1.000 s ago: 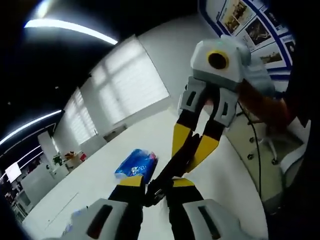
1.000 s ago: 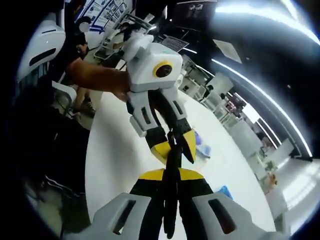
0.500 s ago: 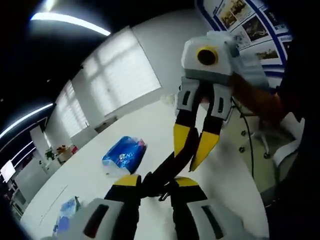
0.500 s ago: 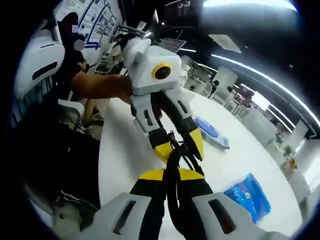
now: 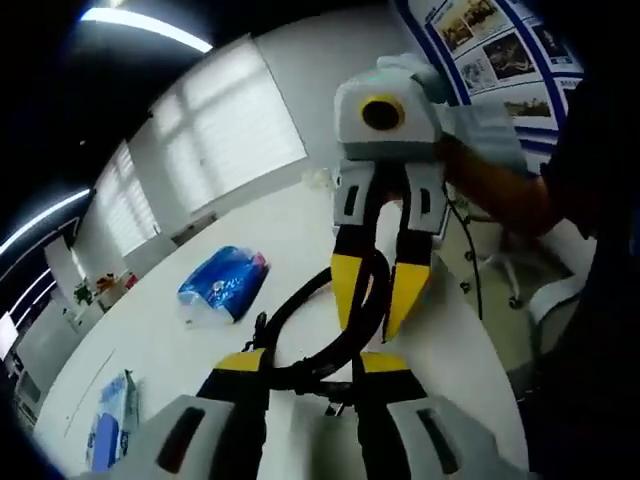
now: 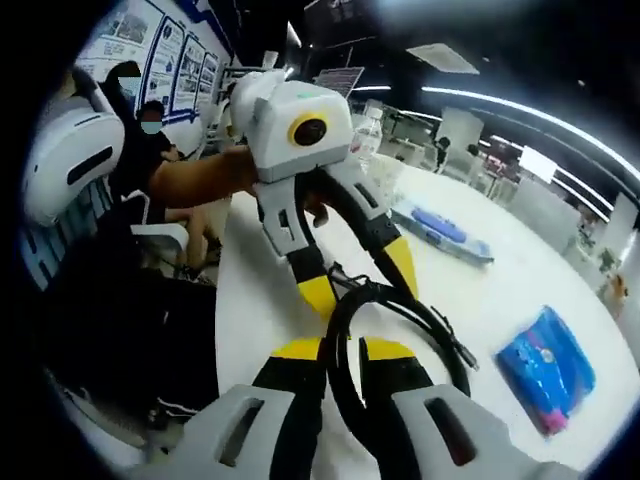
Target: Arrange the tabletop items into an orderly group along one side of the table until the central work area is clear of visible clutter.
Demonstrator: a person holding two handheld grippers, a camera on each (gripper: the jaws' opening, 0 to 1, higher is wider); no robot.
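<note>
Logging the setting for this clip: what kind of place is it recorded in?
Probably an open-plan office or lab. A large white table carries a blue packet and a looped black cable; posters line one wall, big shaded windows another, and a seated person works beyond the left gripper.

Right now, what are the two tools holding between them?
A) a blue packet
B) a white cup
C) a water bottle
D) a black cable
D: a looped black cable runs from the left tool up to the right tool, while the blue packet lies apart on the white table.
</note>
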